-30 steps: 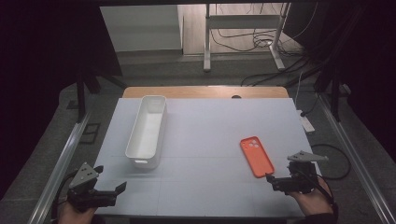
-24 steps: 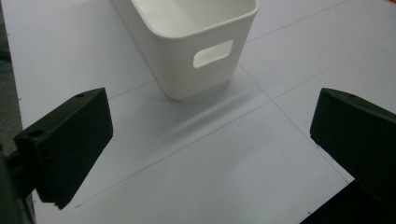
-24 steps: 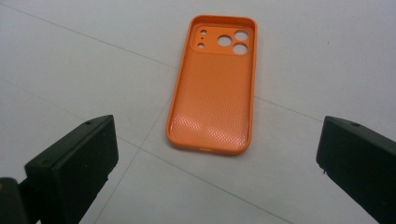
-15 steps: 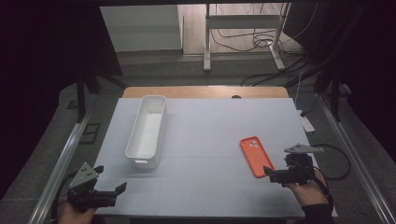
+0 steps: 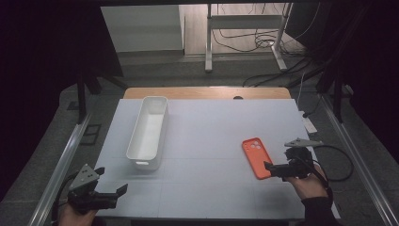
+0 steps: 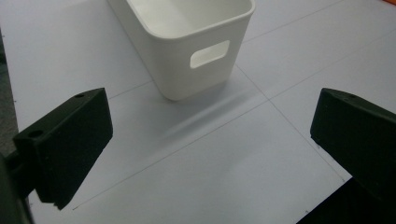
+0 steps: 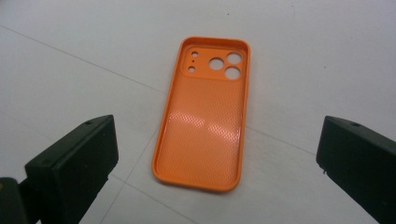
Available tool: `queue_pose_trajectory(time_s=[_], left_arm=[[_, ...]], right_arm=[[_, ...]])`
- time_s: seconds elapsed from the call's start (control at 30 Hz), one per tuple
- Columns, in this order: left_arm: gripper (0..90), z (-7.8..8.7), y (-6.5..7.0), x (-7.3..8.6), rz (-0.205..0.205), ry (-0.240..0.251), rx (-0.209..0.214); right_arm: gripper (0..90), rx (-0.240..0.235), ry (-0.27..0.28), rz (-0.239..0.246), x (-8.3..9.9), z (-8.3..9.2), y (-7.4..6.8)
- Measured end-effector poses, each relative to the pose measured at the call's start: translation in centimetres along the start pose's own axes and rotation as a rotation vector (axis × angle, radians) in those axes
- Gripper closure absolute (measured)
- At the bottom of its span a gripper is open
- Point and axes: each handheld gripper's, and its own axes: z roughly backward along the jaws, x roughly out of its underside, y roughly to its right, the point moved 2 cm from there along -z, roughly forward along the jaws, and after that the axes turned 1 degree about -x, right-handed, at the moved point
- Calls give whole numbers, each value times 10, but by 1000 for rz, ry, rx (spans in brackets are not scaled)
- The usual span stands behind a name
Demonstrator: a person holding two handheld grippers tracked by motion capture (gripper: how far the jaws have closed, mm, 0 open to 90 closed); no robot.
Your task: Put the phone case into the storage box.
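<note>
An orange phone case [image 5: 256, 157] lies hollow side up on the white table [image 5: 211, 127], right of centre, with its camera cut-outs at the far end. My right gripper [image 5: 274, 170] hovers at the case's near right corner, open, with nothing between its jaws. In the right gripper view the case [image 7: 205, 126] lies just ahead, between the spread jaws of that gripper [image 7: 217, 154]. My left gripper [image 5: 112, 181] is open at the near left corner of the table. In the left gripper view my left gripper [image 6: 210, 144] faces the near end of a white bin [image 6: 187, 60].
The long white bin [image 5: 133, 136] stands lengthwise on the left half of the table and looks hollow inside. A wooden strip [image 5: 207, 92] runs along the far edge. Metal rails [image 5: 61, 160] flank both sides, and cables lie on the floor behind.
My right gripper has moved forward and a little left, closing in on the near end of the orange case. The left gripper, the case and the bin have stayed put.
</note>
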Motion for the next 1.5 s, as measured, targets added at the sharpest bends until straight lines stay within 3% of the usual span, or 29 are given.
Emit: queue_pose_trajectory(time_s=[0.27, 0.53, 1.5], left_arm=[[2, -1, 1, 0, -10, -4, 4], [2, -1, 1, 0, -15, -4, 8], [2, 0, 0, 0, -7, 6, 25]], right_arm=[[0, 14, 1, 22, -7, -11, 3], [0, -2, 2, 15, -13, -17, 5], [0, 15, -29, 26, -29, -43, 23]])
